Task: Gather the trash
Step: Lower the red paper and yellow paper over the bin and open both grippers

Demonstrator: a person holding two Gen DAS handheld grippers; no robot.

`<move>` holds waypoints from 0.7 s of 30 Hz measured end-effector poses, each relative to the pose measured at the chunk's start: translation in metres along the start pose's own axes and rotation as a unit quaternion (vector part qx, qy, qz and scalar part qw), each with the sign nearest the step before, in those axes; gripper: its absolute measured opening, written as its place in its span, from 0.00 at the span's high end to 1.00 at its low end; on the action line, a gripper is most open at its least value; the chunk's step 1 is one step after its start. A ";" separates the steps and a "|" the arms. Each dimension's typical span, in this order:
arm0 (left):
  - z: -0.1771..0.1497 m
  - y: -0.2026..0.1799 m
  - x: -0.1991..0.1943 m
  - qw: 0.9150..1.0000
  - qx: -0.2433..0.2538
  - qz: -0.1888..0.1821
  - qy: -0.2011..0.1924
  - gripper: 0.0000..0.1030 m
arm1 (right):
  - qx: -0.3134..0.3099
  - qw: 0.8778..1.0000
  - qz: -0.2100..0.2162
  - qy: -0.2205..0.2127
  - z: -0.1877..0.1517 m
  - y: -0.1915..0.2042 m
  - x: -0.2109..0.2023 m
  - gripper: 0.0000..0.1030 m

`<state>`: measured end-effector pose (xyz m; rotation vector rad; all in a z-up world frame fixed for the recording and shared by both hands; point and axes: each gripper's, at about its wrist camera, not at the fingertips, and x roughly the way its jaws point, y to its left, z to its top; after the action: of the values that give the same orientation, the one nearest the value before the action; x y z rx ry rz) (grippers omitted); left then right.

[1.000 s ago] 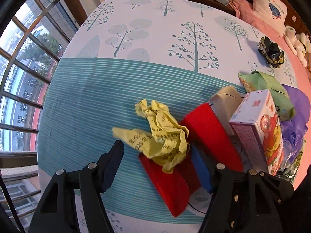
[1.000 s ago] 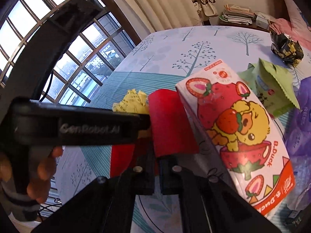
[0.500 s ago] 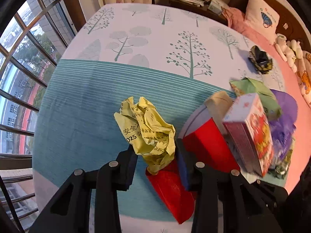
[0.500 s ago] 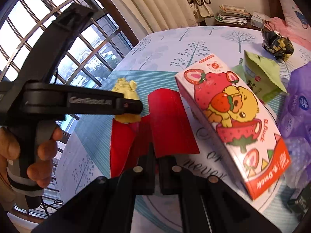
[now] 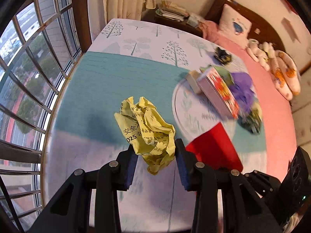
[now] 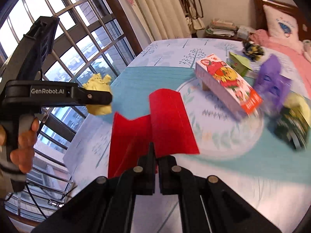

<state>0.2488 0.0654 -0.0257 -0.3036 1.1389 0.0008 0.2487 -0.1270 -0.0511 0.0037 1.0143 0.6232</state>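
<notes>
My left gripper [image 5: 156,152] is shut on a crumpled yellow paper [image 5: 146,129] and holds it above the table; it also shows in the right wrist view [image 6: 98,95]. My right gripper [image 6: 156,155] is shut on a folded red paper [image 6: 167,124], lifted above the table; the same red paper shows in the left wrist view [image 5: 211,147]. More trash lies on the table: a strawberry-print carton [image 6: 227,82], a green wrapper [image 6: 239,64], a purple bag [image 6: 272,85], a dark crumpled wrapper [image 6: 252,49] and a dark-green packet [image 6: 291,126].
The table [image 5: 108,81] has a teal and white tree-print cloth. Barred windows [image 5: 25,68] run along its left edge. A bed with pink sheets [image 5: 272,101], a pillow and soft toys lies at the right. A stack of papers [image 5: 171,12] sits beyond the far edge.
My left gripper closed on the yellow paper and lifted it up and back. My right gripper raised the red paper away from the carton. Both cameras now sit higher above the table.
</notes>
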 end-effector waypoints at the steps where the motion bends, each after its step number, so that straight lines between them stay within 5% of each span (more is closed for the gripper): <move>1: -0.011 0.003 -0.010 1.000 0.006 -0.005 -0.001 0.65 | 0.003 1.000 -0.008 -0.004 -0.010 0.008 -0.010 0.98; 13: -0.158 0.036 -0.078 0.993 0.101 -0.050 0.033 0.65 | 0.041 0.996 -0.078 -0.019 -0.142 0.108 -0.087 0.98; 21: -0.232 0.020 -0.073 0.982 0.151 -0.079 0.077 0.65 | 0.050 0.993 -0.107 0.022 -0.197 0.117 -0.096 0.98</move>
<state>0.0077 0.0399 -0.0542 -0.1245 1.2458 -0.3379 0.0007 -0.1320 -0.0492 -0.0295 1.0718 0.3780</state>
